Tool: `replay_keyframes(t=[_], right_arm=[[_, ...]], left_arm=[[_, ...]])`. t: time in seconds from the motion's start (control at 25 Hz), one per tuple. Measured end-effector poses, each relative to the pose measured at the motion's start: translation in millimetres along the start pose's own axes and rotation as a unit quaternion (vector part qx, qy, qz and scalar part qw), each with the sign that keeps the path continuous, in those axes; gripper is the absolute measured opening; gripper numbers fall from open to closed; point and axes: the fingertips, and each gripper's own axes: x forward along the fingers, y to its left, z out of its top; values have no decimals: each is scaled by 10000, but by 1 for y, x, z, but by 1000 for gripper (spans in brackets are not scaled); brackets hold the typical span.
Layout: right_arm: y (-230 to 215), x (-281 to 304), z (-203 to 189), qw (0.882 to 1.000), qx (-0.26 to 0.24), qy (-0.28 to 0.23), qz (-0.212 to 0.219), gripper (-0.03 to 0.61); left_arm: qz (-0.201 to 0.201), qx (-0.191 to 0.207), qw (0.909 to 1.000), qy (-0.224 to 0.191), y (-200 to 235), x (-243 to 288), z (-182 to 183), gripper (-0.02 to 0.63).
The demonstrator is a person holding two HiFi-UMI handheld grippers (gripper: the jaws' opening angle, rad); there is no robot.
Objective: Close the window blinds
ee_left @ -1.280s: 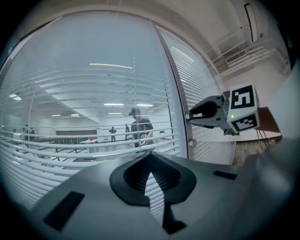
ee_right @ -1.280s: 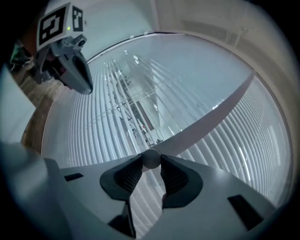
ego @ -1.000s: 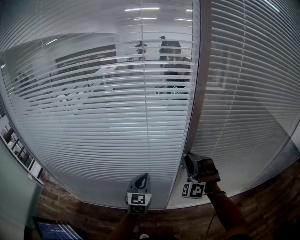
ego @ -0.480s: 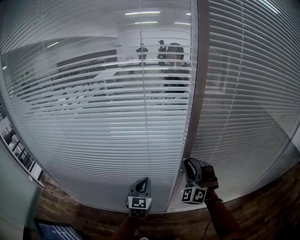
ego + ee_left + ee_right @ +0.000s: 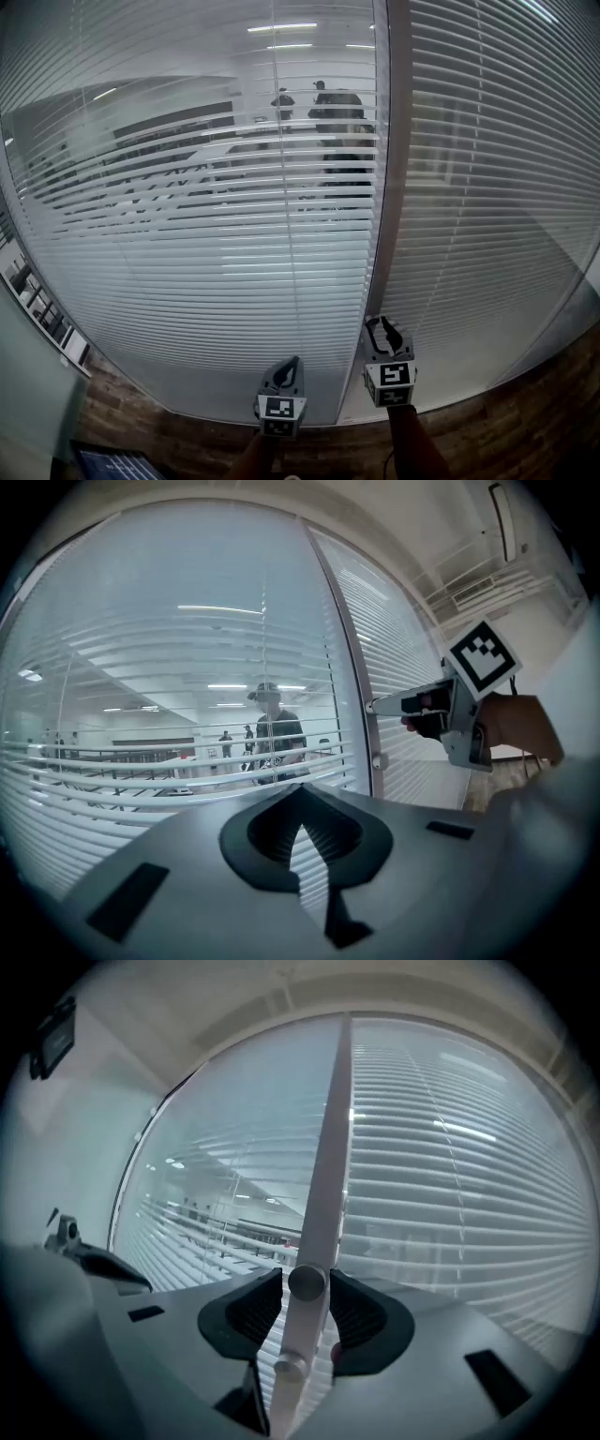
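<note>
White slatted blinds (image 5: pixel 187 244) hang behind glass, and the room beyond shows through their gaps. Slats on the right pane (image 5: pixel 497 187) lie denser. A pale upright frame post (image 5: pixel 392 141) divides the panes and carries a small round knob (image 5: pixel 307 1282). My right gripper (image 5: pixel 382 326) points level at the post. Its jaws (image 5: pixel 308 1299) have just been opening; the knob sits between the pads with slim gaps on both sides. My left gripper (image 5: pixel 292 361) hangs before the left pane, shut, holding nothing (image 5: pixel 300 803). In the left gripper view, the right gripper (image 5: pixel 377 706) reaches the post.
People (image 5: pixel 339 117) stand in the room beyond the glass. A second, smaller knob (image 5: pixel 289 1366) sits lower on the post. Wood-look floor (image 5: pixel 525 412) runs along the base of the glass. A screen (image 5: pixel 108 462) lies at bottom left, and a shelf (image 5: pixel 37 309) stands at the left.
My right gripper has rolled about its own axis at the post, so its marker cube now faces me squarely. The left gripper has stayed put.
</note>
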Motion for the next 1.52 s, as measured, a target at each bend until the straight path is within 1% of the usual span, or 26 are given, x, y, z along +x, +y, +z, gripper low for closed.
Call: replay_keyframes(t=[0.08,0.2,0.28,0.32,0.44,0.48,0.56,0.64,0.72,0.84,0.96,1.08,1.2,1.32,1.4,1.52], right_arm=[[-1,3,-4,9990,436,26,-85,138],[-6,8,-7,9966,767,19,-314,138],[-7,10,-6,9954,874,-9,-396,133],[-7,10,-6,9952,893,-22,-407,131],[-7,10,-5,9954,874,-54,-394,129],[-7,10,-5,9958,828,-55,-391,129],[-7,10,-5,9970,672,-34,-381,127],[-6,10,-5,9985,423,14,-355,127],[-4,9,-4,9994,103,79,-332,127],[0,9,-1,9984,-454,171,-303,127],[3,8,-1,9922,-1184,291,-238,127],[7,8,-2,9771,-2068,423,-257,127],[7,10,-2,9563,-2867,510,-274,127],[8,11,-5,9343,-3508,590,-248,127],[9,11,-6,9165,-3940,647,-231,127],[11,11,-8,8854,-4590,706,-200,127]], left_arm=[[20,-27,10000,17,1,-2,0,-6],[35,-5,10000,-45,2,-1,-2,-7],[45,67,9997,-224,5,2,-5,-7],[37,82,9997,-234,5,3,-6,-7],[58,42,9998,-200,5,1,-5,-8],[52,12,9999,-108,3,-1,-4,-8],[42,-20,10000,-31,2,-3,-3,-7],[73,-24,9999,-136,5,-2,-3,-7],[49,-75,10000,-30,6,-6,-1,-7],[22,-53,10000,55,7,-8,-2,-7],[47,-94,9999,25,7,-10,-3,-8],[22,-92,10000,29,5,-10,-5,-8],[9,-97,9999,30,4,-8,-4,-7],[16,-88,10000,43,6,-8,-5,-6],[23,-100,9999,51,6,-9,-7,-6],[33,-98,9999,44,7,-10,-7,-8]])
